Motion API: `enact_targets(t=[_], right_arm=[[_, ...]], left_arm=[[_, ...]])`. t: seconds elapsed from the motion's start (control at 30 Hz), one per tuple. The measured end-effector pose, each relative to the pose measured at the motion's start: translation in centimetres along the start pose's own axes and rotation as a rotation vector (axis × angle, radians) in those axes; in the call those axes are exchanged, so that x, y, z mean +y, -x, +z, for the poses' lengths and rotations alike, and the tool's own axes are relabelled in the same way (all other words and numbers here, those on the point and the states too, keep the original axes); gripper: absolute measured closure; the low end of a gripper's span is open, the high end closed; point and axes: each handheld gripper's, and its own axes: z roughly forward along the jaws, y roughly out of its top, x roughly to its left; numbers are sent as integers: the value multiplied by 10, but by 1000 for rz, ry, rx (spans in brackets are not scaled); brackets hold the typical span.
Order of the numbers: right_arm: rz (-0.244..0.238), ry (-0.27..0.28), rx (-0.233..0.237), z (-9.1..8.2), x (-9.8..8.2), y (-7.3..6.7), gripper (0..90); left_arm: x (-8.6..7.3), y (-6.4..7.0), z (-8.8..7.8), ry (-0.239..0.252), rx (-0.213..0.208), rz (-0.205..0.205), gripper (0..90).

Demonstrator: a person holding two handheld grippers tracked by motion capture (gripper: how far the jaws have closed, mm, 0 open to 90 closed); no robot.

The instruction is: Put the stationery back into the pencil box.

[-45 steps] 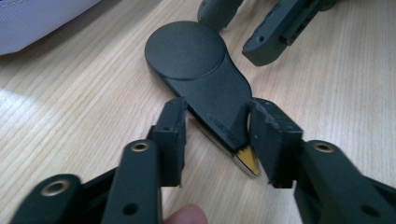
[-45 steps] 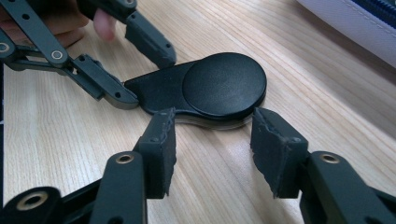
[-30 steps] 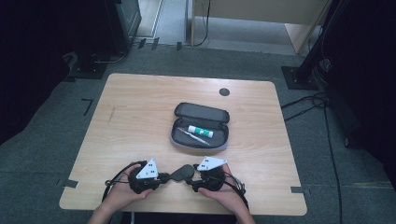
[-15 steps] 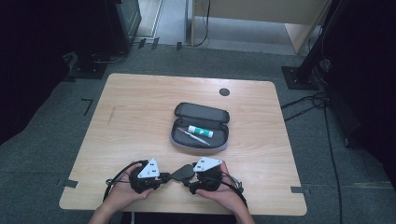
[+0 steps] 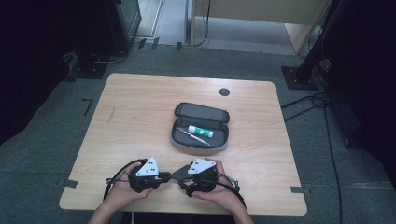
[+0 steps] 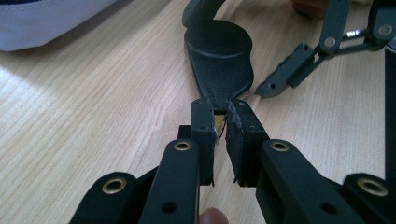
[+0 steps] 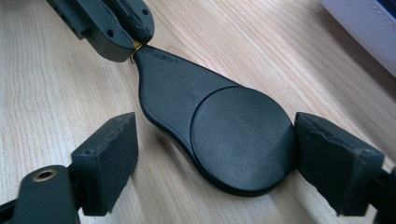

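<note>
A flat black teardrop-shaped object (image 5: 177, 173) lies on the wooden table (image 5: 140, 107) near its front edge, between my two grippers. My left gripper (image 6: 220, 112) is shut on its narrow tip. The object's round end (image 6: 219, 60) lies beyond that tip in the left gripper view. My right gripper (image 7: 219, 149) straddles that round end (image 7: 243, 140). Its jaws have just been opening; the left pad (image 7: 109, 154) stands clear of the object and the right pad (image 7: 327, 163) sits right at the disc's edge. The left gripper (image 7: 135, 42) shows at the top of the right gripper view.
An open grey pencil case (image 5: 180, 138) lies at the table's middle, holding a green-and-white tube (image 5: 201, 132) and a thin pen (image 5: 192, 137). A dark round grommet (image 5: 224, 92) sits near the far edge. Cables trail from both grippers by the person's hands.
The right gripper has edged slightly left toward the left gripper. The left gripper and the pencil case have stayed put.
</note>
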Motion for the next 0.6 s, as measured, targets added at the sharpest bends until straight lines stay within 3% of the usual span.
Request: enact_targets(t=[0.6], right_arm=[[-3,-4,2,1,1,-1,141]], left_arm=[[8,4,-3,12,-18,-8,823]])
